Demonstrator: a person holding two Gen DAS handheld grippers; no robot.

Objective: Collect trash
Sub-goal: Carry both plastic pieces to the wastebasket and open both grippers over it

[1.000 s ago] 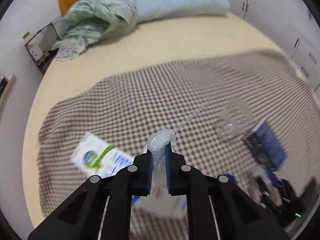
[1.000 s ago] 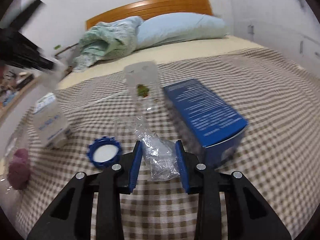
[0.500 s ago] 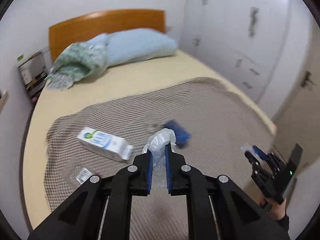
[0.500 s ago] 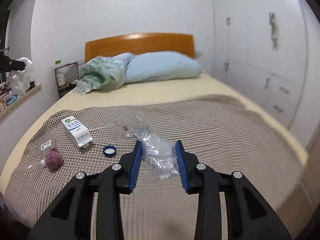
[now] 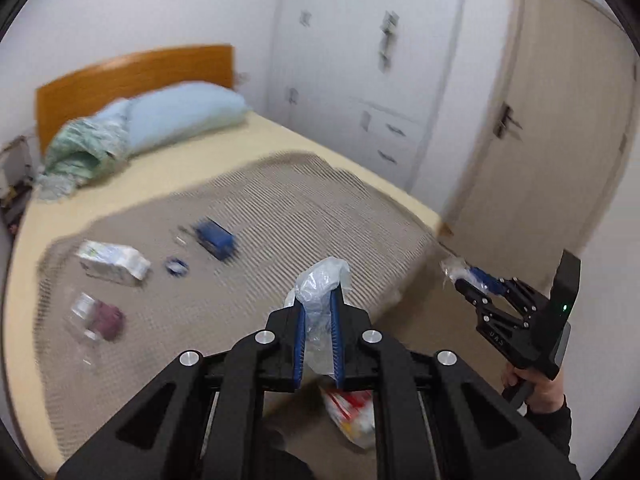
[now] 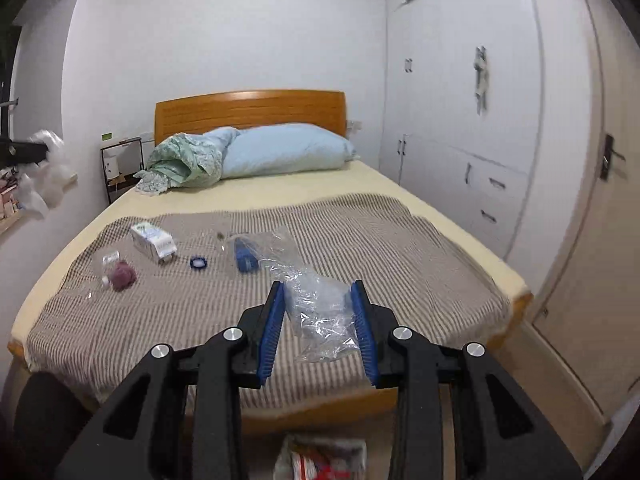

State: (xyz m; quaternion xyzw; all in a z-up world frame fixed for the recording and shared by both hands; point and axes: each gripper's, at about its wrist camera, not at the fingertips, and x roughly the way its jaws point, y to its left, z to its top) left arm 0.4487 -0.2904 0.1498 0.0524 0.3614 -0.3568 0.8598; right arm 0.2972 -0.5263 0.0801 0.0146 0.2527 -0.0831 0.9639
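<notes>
Wrappers are clamped in both grippers: left gripper [image 5: 319, 322] on thin plastic [image 5: 320, 284], right gripper [image 6: 320, 328] on a crumpled wrapper [image 6: 320, 308], lower centre; loose film could be dropped.

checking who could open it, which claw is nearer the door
Right. The right claw is off the bed corner, between the left claw and the door; the left claw is farther back, at the bed foot.

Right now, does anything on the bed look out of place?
Yes. Litter lies on the checked blanket: a white carton on its side, a blue box, a loose blue cap and a clear packet with something purple. None of it belongs on a bed.
</notes>
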